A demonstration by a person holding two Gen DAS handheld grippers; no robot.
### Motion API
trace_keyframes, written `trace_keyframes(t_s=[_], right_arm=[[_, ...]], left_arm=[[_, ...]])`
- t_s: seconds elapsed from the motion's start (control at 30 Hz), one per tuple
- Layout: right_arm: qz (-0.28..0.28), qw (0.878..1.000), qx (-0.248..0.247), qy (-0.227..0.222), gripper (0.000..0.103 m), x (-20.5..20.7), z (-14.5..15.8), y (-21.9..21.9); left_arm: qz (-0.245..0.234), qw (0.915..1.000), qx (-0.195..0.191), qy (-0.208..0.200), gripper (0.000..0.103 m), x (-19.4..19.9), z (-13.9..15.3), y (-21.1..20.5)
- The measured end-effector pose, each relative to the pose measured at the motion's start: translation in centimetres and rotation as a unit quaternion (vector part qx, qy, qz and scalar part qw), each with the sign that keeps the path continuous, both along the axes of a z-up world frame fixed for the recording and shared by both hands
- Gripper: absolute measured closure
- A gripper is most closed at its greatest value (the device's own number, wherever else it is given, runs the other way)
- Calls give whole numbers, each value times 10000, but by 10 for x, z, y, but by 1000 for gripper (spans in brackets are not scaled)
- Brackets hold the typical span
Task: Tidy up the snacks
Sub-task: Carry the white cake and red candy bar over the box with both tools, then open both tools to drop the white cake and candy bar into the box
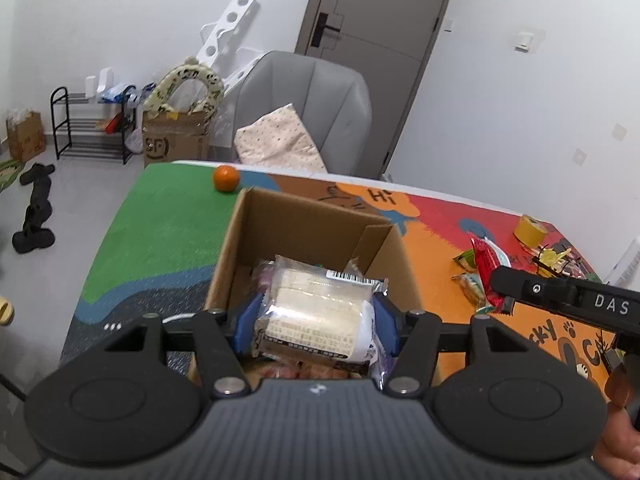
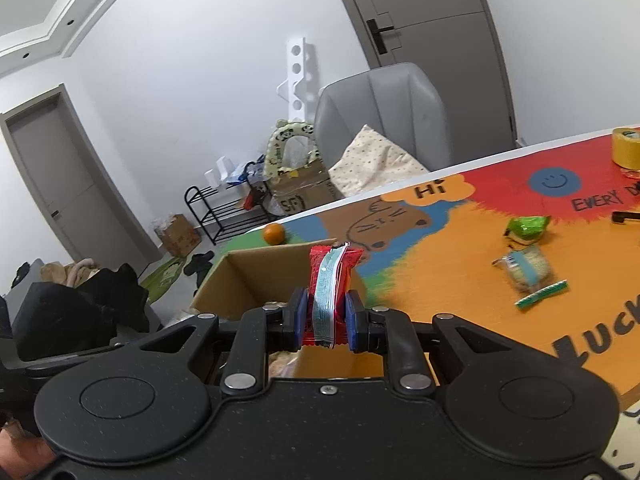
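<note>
Left wrist view shows the left hand-held gripper (image 1: 316, 326) pinching a clear-wrapped pack of pale wafers (image 1: 316, 312) by its two sides, blue pads pressed into the wrapper, directly above the open cardboard box (image 1: 316, 224). The pack hangs over other snacks already lying in the box, so the grip by the sides likely serves to lower it flat onto that pile. Right wrist view shows the right hand-held gripper (image 2: 326, 320) pressed together on a red snack packet (image 2: 334, 280), held upright on its edge just beside the box's right wall, probably waiting its turn at the opening. The box stands near the bench's (image 1: 160, 232) far edge, with an orange (image 1: 226, 178) just beyond its far left corner. Several wrapped snacks remain loose toward the bench's right side, among them a green packet (image 2: 527, 227) and a clear biscuit pack (image 2: 526, 268), with a roll of yellow tape (image 2: 626, 146) at the far edge.
</note>
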State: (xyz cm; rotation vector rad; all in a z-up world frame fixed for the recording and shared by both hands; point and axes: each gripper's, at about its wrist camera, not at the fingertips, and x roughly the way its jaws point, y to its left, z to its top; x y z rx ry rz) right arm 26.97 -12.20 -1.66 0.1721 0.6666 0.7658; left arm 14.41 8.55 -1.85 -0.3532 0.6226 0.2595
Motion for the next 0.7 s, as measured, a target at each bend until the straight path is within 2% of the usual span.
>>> trace_keyframes(t_s=[0.1, 0.23, 0.57, 0.6, 0.67, 0.7], right_arm=[[90, 10000, -5, 15, 85, -4, -1, 8], [176, 9998, -16, 5, 85, -10, 0, 18], [357, 9993, 142, 8, 84, -16, 2, 40], [368, 9991, 212, -15, 83, -16, 3, 42], [316, 9992, 259, -25, 71, -14, 4, 43], [267, 9994, 232, -21, 69, -14, 4, 43]], left_arm=[[23, 10000, -24, 42, 42, -5, -1, 4], [107, 9999, -47, -95, 33, -15, 5, 11], [188, 9997, -92, -117, 27, -25, 3, 23], [209, 9997, -99, -116, 26, -25, 2, 25], [247, 9996, -111, -116, 25, -25, 2, 28], [263, 9995, -110, -115, 25, -26, 1, 29]])
